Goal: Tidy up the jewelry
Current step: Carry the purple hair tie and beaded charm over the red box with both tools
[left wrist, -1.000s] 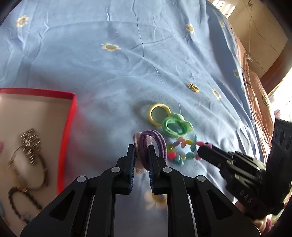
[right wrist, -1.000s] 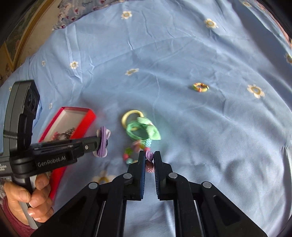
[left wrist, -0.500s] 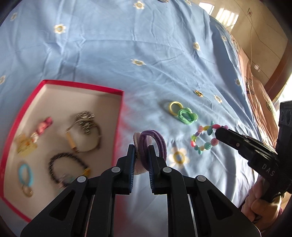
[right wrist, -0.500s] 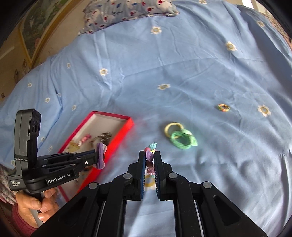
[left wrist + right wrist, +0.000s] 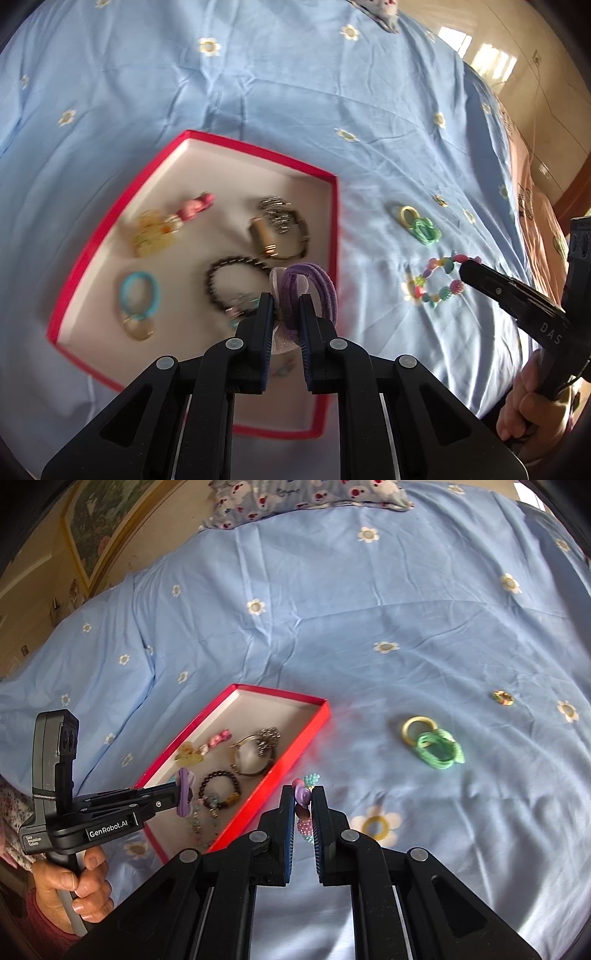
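Above the red box, both grippers carry jewelry toward it.
Left gripper pinches a purple hair tie over the box so it can drop inside; right gripper clamps a bead bracelet beside the rim. A second ago both were back at the pile, the box barely in view.

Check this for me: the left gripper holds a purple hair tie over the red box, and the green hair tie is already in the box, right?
Not quite. The green hair tie lies on the blue bedsheet, touching a yellow ring, outside the red box; the right wrist view shows it. The left gripper does hold the purple hair tie over the box.
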{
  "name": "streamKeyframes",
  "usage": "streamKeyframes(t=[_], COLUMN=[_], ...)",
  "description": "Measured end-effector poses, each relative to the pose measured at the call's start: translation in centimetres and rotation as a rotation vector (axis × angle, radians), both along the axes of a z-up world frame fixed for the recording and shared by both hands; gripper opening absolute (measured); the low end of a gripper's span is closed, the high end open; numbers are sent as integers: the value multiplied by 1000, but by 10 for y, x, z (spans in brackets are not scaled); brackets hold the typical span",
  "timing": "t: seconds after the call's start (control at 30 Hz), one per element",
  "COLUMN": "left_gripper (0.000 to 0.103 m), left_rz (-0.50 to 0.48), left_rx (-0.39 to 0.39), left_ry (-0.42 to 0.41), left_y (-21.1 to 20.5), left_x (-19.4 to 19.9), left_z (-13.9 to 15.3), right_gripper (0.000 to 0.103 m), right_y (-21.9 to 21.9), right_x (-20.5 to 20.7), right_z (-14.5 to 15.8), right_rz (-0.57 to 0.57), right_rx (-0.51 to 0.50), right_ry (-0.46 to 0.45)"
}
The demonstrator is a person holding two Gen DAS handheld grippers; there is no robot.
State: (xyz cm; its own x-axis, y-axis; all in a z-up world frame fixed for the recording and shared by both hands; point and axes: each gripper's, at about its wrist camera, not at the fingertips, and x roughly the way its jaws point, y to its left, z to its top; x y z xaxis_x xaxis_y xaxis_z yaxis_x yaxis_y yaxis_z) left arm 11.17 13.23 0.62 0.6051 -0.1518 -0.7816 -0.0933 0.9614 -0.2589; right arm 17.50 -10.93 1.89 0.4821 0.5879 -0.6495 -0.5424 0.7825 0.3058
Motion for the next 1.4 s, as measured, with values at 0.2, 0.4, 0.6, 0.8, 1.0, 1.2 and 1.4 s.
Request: streamKeyframes(t=[0.2,0.4,0.6,0.8,1.0,1.2,1.4], left_gripper=[12,12,12,12,12,12,13], left_rz=[46,80,102,112,119,133,129], left_rx=[-2,2,14,34,67,103,136], left_ry=[13,22,36,65,73,105,139], left_y=[24,41,53,64,77,91,93], left_x=[-13,-23,-27,-29,-32,-29,-20], left_z=[-6,-10,-15,-22,-22,-27,-36], right_gripper=[8,8,8,8,8,8,9], right_y=[16,34,56,81,111,136,148], right_x=[-10,-16,-22,-31,-43,-48,-39], right_z=[4,6,4,1,-4,-15,-40], right_rz=[41,83,132,195,263,315,320], right_rx=[0,1,5,5,6,9,-2], right_ry=[-6,-7,0,8,22,58,124])
